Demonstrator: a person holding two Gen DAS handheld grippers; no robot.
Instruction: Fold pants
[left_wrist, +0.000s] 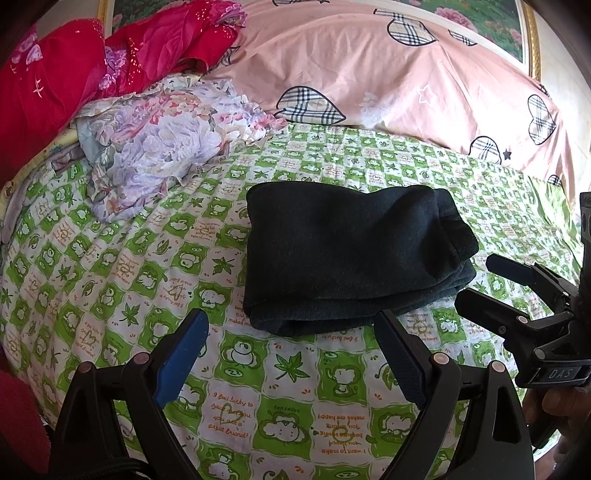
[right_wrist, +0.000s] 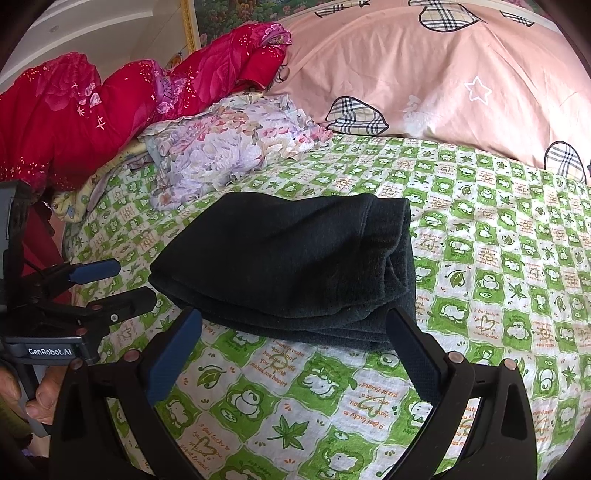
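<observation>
The work surface is a bed (left_wrist: 110, 280) covered with a green-and-white checked sheet, backed by a pink quilt (left_wrist: 388, 74) with plaid hearts and a framed picture against the wall. The pants (left_wrist: 351, 258), dark and thick, lie near the middle of the sheet as a compact multi-layer bundle, the stacked edges facing the cameras and the right side rounded over. The left gripper (left_wrist: 291, 350) hovers just short of the bundle's near edge, jaws spread wide and empty; the right gripper (right_wrist: 295, 350) holds a matching position at the near right corner, jaws likewise apart and holding nothing. Judged from the bundle's shape, folding appears complete or nearly so. Any remaining work would be squaring the layers: each gripper should take a near corner through all layers together, so the lower plies do not slide out, and press flat rather than drag. A floral cloth (left_wrist: 159, 147) lies crumpled beyond the bundle to the left, with a red quilt (left_wrist: 74, 74) behind it; both sit apart from the pants and obstruct nothing.
</observation>
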